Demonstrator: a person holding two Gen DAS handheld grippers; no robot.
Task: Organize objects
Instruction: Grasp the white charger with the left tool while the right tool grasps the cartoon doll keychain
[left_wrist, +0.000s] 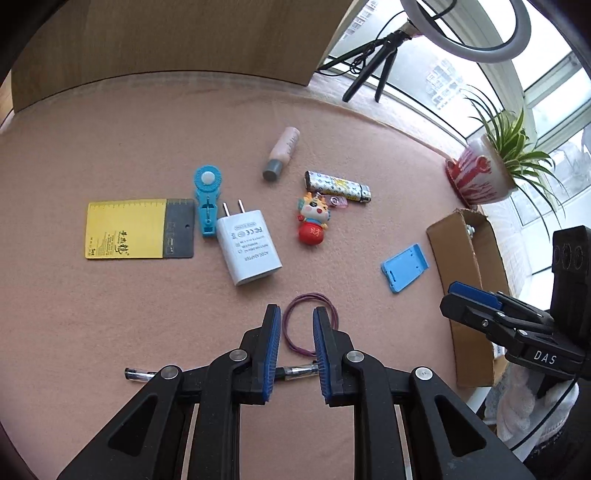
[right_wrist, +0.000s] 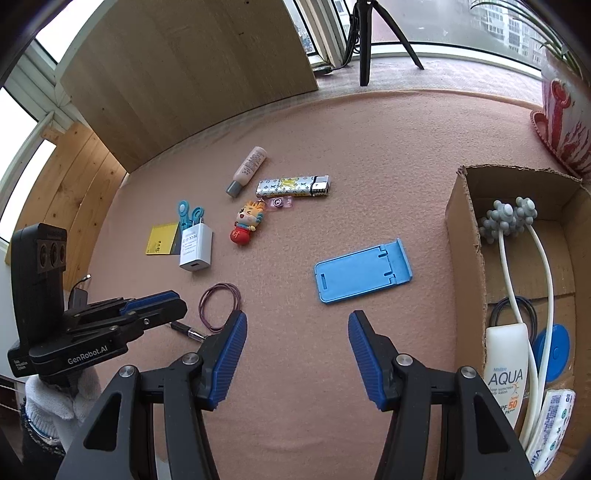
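Observation:
Small items lie scattered on a pink cloth: a white charger (left_wrist: 249, 247), a blue clip (left_wrist: 207, 199), a yellow card (left_wrist: 140, 229), a small tube (left_wrist: 282, 153), a patterned lighter (left_wrist: 338, 186), a dragon figurine (left_wrist: 313, 221) and a blue phone stand (right_wrist: 364, 271). My left gripper (left_wrist: 296, 314) hovers over a purple hair band (left_wrist: 309, 294) and a pen (left_wrist: 297, 369), its jaws a narrow gap apart and holding nothing. To the right, near the phone stand, my right gripper (right_wrist: 297, 317) is wide open above bare cloth.
A cardboard box (right_wrist: 465, 240) at the right edge holds a white massager, a sunscreen tube and other items. A potted plant (left_wrist: 476, 177) stands behind it. A tripod (left_wrist: 369, 70) and a wooden board line the back.

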